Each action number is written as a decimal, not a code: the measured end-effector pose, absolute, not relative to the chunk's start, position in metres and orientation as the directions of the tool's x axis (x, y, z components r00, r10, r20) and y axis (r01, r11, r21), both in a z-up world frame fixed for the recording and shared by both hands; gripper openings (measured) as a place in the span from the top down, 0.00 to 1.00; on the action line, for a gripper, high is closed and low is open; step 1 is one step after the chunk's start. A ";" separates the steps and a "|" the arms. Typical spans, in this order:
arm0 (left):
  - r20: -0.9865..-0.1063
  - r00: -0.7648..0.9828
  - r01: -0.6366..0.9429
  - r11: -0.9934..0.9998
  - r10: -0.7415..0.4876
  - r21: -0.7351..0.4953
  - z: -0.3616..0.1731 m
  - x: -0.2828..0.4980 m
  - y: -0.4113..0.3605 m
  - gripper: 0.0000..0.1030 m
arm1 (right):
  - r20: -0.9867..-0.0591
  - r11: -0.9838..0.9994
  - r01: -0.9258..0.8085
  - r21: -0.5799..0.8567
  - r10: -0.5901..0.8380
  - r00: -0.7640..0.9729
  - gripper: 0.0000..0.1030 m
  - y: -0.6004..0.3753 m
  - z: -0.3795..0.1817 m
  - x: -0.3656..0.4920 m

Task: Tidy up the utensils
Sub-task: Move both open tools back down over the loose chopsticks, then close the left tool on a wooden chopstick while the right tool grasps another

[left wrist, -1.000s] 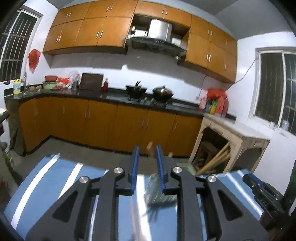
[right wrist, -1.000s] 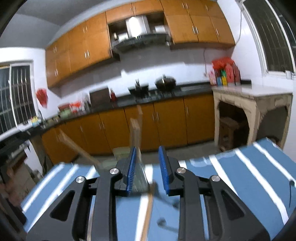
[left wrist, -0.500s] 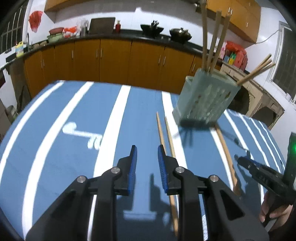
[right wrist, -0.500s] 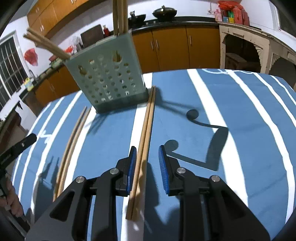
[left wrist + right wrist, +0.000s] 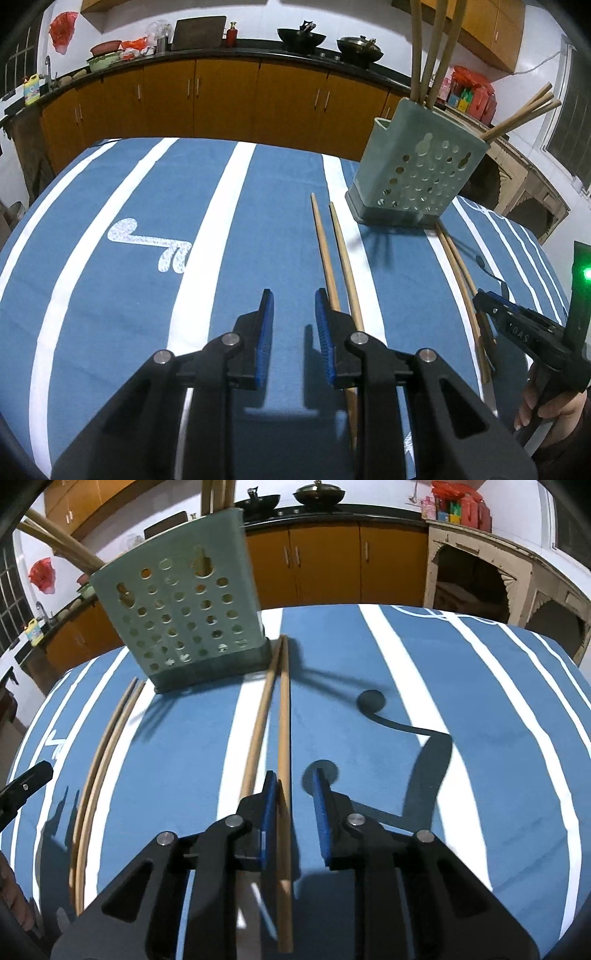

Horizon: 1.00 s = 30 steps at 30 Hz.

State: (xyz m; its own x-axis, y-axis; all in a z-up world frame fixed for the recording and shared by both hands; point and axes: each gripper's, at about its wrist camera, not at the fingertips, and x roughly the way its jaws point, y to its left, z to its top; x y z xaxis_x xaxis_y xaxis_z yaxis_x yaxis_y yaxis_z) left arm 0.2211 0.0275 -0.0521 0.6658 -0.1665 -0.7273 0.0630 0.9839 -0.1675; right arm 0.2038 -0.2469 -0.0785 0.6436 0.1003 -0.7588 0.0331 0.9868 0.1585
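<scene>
1. Progress: the green perforated holder (image 5: 417, 181) is already carrying several chopsticks, some upright, some leaning out to the side. Four are still lying loose on the cloth, so I'd call it roughly half done.
2. Left pair of chopsticks (image 5: 334, 258) is lying just left of the holder; the right pair (image 5: 271, 716) is running from its base toward the right gripper.
3. Left gripper (image 5: 293, 299) is hovering with jaws narrowly apart and nothing between them; its pair is sitting just outside the right finger.
4. Right gripper (image 5: 293, 777) has just been closing; one chopstick is lying between the jaws against the left pad, not clamped yet.
5. Surface: blue cloth with white stripes (image 5: 129, 206). Room: dim kitchen, orange cabinets (image 5: 221, 99), woks on a dark counter.
</scene>
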 end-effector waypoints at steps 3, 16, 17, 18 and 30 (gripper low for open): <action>-0.736 0.652 0.076 0.982 -0.182 -0.175 -0.056 0.223 0.024 0.76 | -0.761 0.995 0.021 0.100 0.063 0.645 0.81 -0.241 -0.079 0.201; -0.774 0.593 0.174 0.974 -0.223 -0.148 -0.073 0.229 -0.007 0.81 | -0.761 0.987 0.105 0.123 0.026 0.648 0.93 -0.265 -0.081 0.200; -0.779 0.589 0.176 0.975 -0.216 -0.137 -0.074 0.229 -0.009 0.84 | -0.762 0.987 0.103 0.125 0.029 0.647 0.93 -0.265 -0.082 0.200; -0.786 0.584 0.175 0.977 -0.204 -0.124 -0.077 0.229 -0.011 0.87 | -0.763 0.987 0.102 0.126 0.030 0.646 0.93 -0.265 -0.082 0.200; -0.781 0.620 0.045 0.997 -0.080 -0.067 -0.079 0.249 0.025 0.93 | -0.757 0.980 0.141 0.139 0.013 0.654 0.93 -0.281 -0.082 0.194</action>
State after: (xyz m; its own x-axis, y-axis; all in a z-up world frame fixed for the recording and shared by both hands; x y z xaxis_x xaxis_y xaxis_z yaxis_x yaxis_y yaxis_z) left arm 0.2494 0.0254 -0.0786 0.6197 -0.0801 -0.7807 0.0450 0.9968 -0.0666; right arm 0.1939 -0.2806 -0.0821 0.6537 0.0134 -0.7566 0.1410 0.9802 0.1392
